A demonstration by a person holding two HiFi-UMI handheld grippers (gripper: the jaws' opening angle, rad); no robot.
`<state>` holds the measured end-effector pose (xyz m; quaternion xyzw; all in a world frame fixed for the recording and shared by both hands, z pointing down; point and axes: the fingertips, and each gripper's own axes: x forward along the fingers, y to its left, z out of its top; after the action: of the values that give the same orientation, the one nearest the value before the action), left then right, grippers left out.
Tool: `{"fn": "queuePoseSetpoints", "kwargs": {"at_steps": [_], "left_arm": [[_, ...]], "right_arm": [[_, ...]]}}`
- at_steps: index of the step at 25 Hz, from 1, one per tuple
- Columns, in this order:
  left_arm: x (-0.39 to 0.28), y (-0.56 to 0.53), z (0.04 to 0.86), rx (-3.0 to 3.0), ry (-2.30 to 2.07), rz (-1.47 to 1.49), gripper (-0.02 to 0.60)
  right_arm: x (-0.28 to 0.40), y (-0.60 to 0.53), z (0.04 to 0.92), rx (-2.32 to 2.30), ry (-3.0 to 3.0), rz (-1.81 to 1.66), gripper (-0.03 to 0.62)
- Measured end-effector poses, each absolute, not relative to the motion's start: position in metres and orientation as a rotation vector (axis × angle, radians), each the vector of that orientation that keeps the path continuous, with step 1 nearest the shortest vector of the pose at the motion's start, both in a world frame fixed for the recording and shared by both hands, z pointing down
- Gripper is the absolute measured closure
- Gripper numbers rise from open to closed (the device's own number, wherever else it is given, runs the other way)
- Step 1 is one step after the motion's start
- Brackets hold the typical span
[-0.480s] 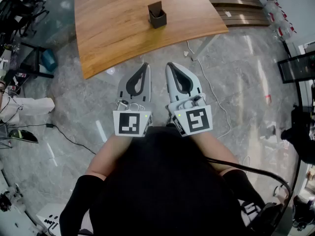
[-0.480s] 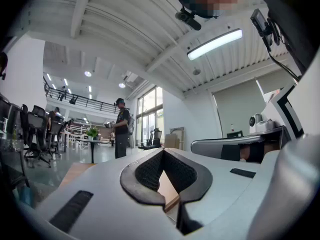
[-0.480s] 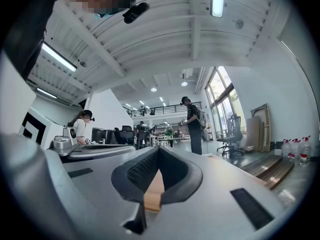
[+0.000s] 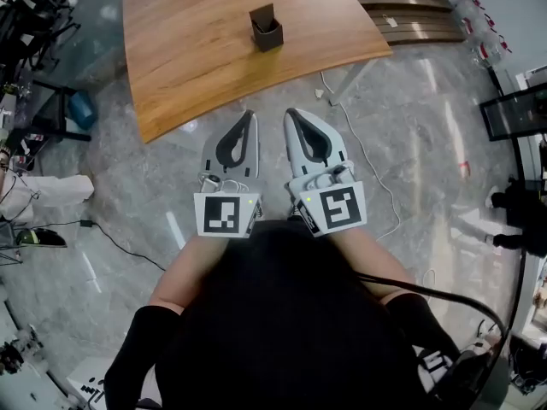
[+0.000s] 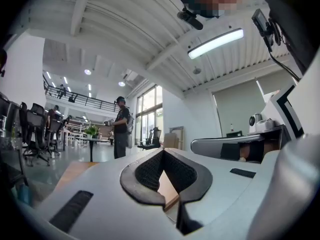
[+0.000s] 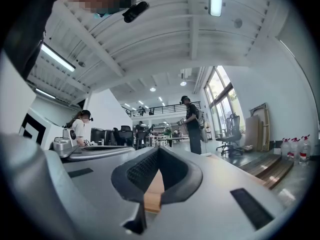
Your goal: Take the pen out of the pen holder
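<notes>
pen holder (image 4: 266,28) contents: too small to tell | table (image 4: 188,58): far side cut by top edge

The table (image 4: 214,49) was warm wood, its grain plain to see, with a soft matt finish. The pen holder (image 4: 266,28) looked dark and matt. The floor (image 4: 128,186) was grey veined stone, polished glossy. The left gripper (image 4: 250,114) and right gripper (image 4: 291,112) were smooth pale-grey plastic, with black, finely textured pads (image 5: 147,171).

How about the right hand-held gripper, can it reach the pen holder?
Probably not yet: the right hand-held gripper hangs short of the table where the pen holder stands. Nothing blocks it.
</notes>
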<state>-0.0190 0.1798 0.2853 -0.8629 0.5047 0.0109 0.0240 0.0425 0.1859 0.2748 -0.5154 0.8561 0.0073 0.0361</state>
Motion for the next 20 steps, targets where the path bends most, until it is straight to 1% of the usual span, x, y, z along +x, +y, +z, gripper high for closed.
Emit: {"fn": "queuePoseSetpoints", "kwargs": {"at_steps": [9,17,20], "left_arm": [[-0.011,0.167,0.288,-2.659,1.564,0.023,0.575],[0.025,0.158,0.293,-2.619,1.609,0.023,0.575],[0.03,0.153,0.298,-2.587,1.642,0.012,0.575]], "right_arm": [[0.053,0.173,0.277,-1.571,2.626,-0.004,0.582],[0.101,0.16,0.279,-1.523,2.626,-0.042,0.582],[0.108,0.156,0.282,-1.497,2.652,-0.029,0.582]]}}
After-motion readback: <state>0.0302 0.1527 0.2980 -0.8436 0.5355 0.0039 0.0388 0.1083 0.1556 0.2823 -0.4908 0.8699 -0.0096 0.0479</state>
